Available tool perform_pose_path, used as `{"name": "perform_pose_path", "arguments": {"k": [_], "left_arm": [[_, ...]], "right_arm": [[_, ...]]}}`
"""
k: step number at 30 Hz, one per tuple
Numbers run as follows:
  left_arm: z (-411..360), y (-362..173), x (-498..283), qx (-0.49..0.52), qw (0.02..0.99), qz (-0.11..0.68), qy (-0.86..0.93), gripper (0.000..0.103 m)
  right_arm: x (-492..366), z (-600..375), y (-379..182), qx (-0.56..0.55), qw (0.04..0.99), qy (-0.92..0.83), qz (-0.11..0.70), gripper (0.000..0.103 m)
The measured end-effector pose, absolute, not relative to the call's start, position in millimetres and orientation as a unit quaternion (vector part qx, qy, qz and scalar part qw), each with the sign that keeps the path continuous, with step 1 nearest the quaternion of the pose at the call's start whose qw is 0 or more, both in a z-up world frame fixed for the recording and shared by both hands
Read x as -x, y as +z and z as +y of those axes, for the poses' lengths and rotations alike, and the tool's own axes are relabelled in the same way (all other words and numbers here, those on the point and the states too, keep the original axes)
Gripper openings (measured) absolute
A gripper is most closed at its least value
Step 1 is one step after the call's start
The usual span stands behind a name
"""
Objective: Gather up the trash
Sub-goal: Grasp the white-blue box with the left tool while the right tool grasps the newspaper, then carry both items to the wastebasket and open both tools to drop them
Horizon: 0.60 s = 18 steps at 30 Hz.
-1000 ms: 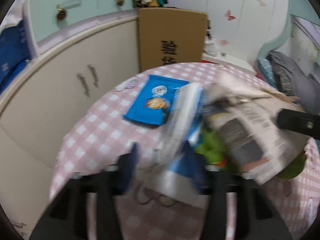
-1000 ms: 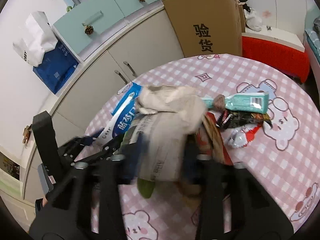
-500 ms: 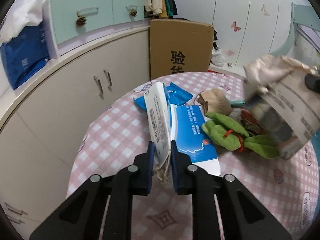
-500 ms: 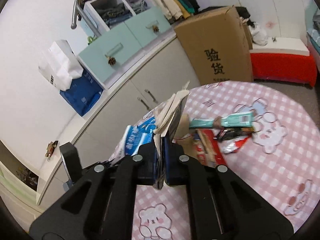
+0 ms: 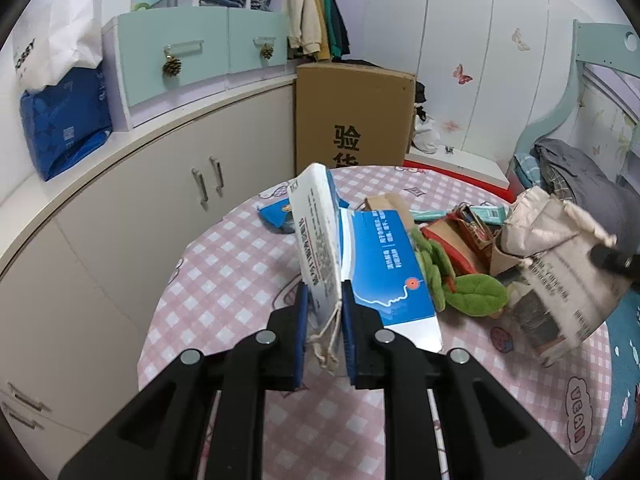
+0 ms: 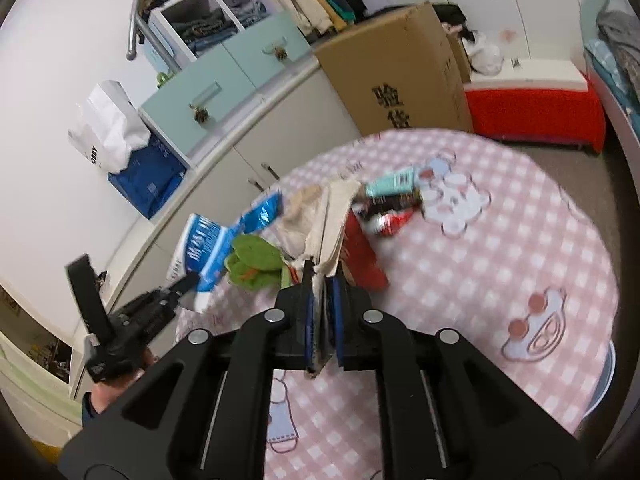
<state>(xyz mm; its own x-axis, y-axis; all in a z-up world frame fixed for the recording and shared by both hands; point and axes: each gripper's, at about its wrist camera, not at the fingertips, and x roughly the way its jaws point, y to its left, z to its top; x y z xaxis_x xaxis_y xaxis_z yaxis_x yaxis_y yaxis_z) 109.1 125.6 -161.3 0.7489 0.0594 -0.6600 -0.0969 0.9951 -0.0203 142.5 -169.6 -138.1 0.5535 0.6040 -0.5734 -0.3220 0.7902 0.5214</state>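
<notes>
My left gripper (image 5: 324,320) is shut on the edge of a blue and white paper bag (image 5: 320,236) with string handles, held up over the pink checked table (image 5: 224,288). In the right wrist view my right gripper (image 6: 322,320) pinches a beige printed paper bag (image 6: 334,216) edge-on; its jaws are opening slightly, with the bag still between the pads. That bag (image 5: 560,268) hangs at the right in the left wrist view. On the table lie a green plush toy (image 6: 252,260), a red packet (image 6: 364,256), a teal tube (image 6: 394,182), dark wrappers (image 6: 388,216) and a blue snack packet (image 6: 264,210).
A tall cardboard box (image 5: 352,112) stands behind the table. Beige cabinets (image 5: 160,208) with teal drawers curve along the left. A bed (image 5: 580,184) with grey bedding is at the right. A red bench (image 6: 532,112) sits past the table's far edge.
Both grippers have closed on their bags and lifted them off the trash pile. Both have drawn back and up, so more of the room shows.
</notes>
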Motion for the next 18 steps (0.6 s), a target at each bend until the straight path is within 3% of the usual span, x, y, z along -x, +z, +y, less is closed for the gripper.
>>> {"name": "perform_pose_path", "arguments": {"k": [6,18], "left_arm": [[135.7,-152.6,-92.7,0.024,0.937,0.342,0.067,0.015],[90.5,-108.6,-78.1,0.039,0.95,0.31,-0.014,0.015]], "right_arm": [[-145.0,-157.1,-155.9,-0.193,0.844,0.304,0.397,0.005],[-113.9,-221.6,-109.3,-0.225,0.875,0.286,0.318,0.003]]}}
